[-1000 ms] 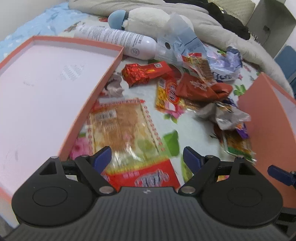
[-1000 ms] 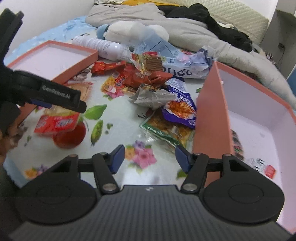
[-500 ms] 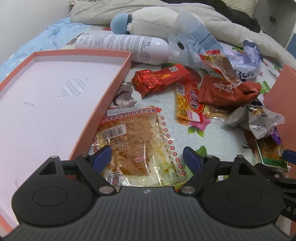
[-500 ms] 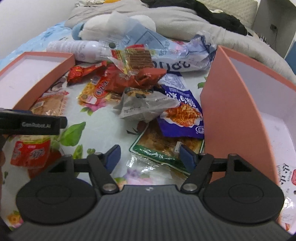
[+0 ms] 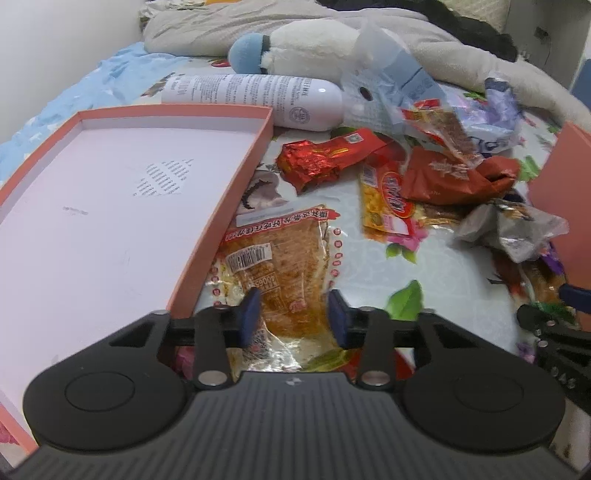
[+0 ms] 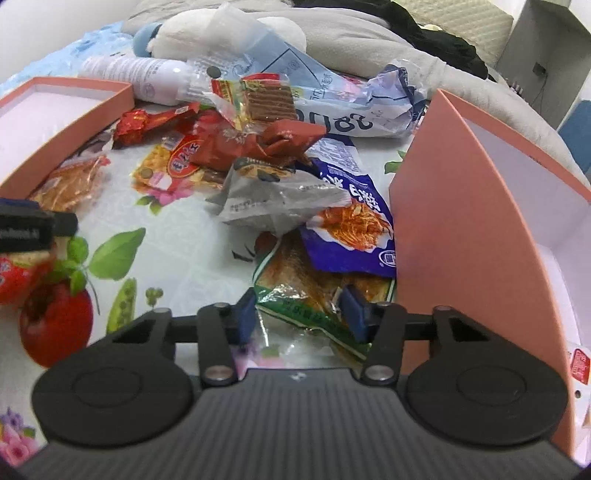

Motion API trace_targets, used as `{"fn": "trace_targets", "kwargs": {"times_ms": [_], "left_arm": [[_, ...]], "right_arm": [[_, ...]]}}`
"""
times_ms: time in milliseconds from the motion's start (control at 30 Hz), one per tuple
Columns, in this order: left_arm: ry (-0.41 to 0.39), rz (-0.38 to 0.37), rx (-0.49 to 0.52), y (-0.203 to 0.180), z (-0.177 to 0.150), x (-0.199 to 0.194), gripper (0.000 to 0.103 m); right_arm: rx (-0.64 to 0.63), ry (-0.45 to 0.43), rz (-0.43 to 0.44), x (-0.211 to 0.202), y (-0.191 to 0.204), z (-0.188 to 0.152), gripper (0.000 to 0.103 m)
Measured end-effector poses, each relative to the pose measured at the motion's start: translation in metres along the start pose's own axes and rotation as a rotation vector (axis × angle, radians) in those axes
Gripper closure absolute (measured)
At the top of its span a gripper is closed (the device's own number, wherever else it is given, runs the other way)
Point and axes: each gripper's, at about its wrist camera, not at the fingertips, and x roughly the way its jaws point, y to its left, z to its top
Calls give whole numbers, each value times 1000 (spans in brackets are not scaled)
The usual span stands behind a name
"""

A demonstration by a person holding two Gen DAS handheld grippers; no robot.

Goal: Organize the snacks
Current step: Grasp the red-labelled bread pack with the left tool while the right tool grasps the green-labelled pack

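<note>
A clear packet of orange snack (image 5: 280,258) lies flat on the flowered sheet beside the shallow salmon box (image 5: 229,206). My left gripper (image 5: 294,315) stands over the packet's near end with its jaws closing. The packet lies between the blue pads and looks unpinched. In the right wrist view a green-edged packet (image 6: 306,291) lies against the wall of the tall salmon box (image 6: 443,221). My right gripper (image 6: 300,315) straddles the packet's near edge, jaws closing, with no clear squeeze on it. A blue-purple packet (image 6: 354,221) partly covers the green one.
A heap of packets fills the middle: red foil (image 5: 317,162), yellow (image 5: 388,199), red-brown (image 5: 454,177), crumpled grey (image 6: 273,199). Behind them lie a white bottle (image 5: 258,99), a plush toy (image 5: 314,44) and a grey blanket (image 6: 369,33). The left gripper's body (image 6: 33,229) shows at the right view's left edge.
Both pairs of jaws have narrowed. The left gripper tipped up along the orange packet. The right gripper came down and forward onto the green-edged packet by the tall box.
</note>
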Motion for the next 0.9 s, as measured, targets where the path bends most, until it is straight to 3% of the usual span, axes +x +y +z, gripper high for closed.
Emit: {"fn": "trace_targets", "kwargs": {"times_ms": [67, 133, 433, 900], "left_arm": [[7, -30, -3, 0, 0, -6, 84], [14, -52, -9, 0, -3, -12, 87], [46, -152, -37, -1, -33, -60, 89], [90, -212, -8, -18, -92, -132, 87]], "right_arm": [[-24, 5, 7, -8, 2, -2, 65], [-33, 9, 15, -16, 4, -4, 74], [-30, 38, 97, -66, 14, -31, 78], [15, 27, 219, -142, 28, -94, 75]]}}
